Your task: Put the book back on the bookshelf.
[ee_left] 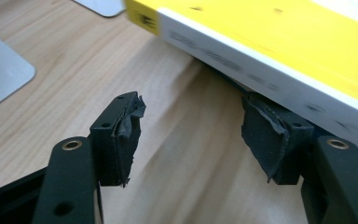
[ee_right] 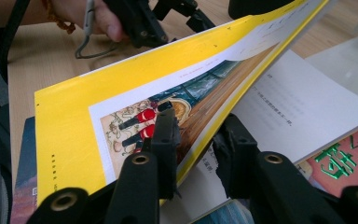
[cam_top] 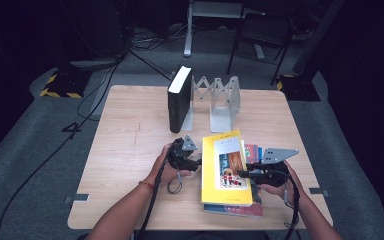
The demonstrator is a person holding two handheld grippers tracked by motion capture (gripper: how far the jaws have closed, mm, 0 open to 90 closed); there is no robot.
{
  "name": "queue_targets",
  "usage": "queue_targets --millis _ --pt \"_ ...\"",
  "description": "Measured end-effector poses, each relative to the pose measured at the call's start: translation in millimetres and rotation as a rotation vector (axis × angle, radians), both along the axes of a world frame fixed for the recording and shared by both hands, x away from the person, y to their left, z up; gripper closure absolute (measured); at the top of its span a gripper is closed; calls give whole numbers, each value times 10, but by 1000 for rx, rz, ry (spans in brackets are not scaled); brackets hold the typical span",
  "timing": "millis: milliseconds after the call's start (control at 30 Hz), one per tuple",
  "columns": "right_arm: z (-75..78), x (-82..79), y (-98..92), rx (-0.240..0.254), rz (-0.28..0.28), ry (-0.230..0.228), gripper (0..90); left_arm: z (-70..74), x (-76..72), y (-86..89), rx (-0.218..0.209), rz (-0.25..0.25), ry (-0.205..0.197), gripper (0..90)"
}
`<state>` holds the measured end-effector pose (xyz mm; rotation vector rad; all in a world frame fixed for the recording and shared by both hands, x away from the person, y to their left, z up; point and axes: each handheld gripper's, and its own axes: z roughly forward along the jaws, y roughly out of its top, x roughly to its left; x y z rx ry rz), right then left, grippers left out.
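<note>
A yellow book (cam_top: 226, 167) lies on top of a small stack of books (cam_top: 240, 207) at the near right part of the wooden counter (cam_top: 130, 145). Its cover is bright yellow with a white panel and a picture in reds, browns and blue-green; its spine is white and yellow with dark print. In the right gripper view the front cover (ee_right: 135, 112) is lifted off the white first page (ee_right: 303, 109), which carries a few lines of small print. A red book (ee_right: 349, 156) with green lettering lies under it.

The right tool (cam_top: 245, 174) pinches the open edge of that cover, one jaw on the picture side and the other beneath it. The left tool (cam_top: 196, 163) sits at the spine side of the yellow book with its jaws spread, holding nothing; one jaw is tucked against the lower edge of the spine.

Farther back, a metal book rack (cam_top: 220, 100) with a zigzag linkage stands on the counter. A thick black book (cam_top: 179, 100) stands upright at its left end; the other slots hold nothing.
</note>
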<state>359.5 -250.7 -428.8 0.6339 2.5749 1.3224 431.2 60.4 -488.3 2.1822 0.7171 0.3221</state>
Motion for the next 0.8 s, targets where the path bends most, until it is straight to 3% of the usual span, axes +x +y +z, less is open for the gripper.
queue_targets --millis 33,133,233,267,333,400,467,500,567,600,800 --pt "-1 -9 1 6 5 -12 728 2 34 9 -18 -1 18 385" --pt "-1 -23 -6 11 10 -24 740 18 88 15 -39 -2 17 426" --pt "17 -55 -19 25 28 -55 755 55 162 23 -92 -8 27 478" --pt "26 -72 -29 39 39 -79 762 82 183 29 -117 -6 24 562" --pt "30 -76 -31 42 40 -83 766 137 207 38 -144 -22 19 592" --pt "50 -91 -31 48 39 -110 771 266 217 36 -160 -78 6 703" --pt "86 -111 -36 50 28 -149 777 367 215 20 -158 -109 -7 870" --pt "94 -115 -38 52 26 -162 781 367 215 20 -158 -109 -7 887" --pt "128 -134 -59 61 9 -202 794 644 225 34 -200 -135 -46 890" --pt "128 -134 -59 61 9 -202 794 644 225 34 -200 -135 -46 890" --pt "265 -123 -102 62 -36 -323 847 1170 162 9 -205 -141 -137 891"
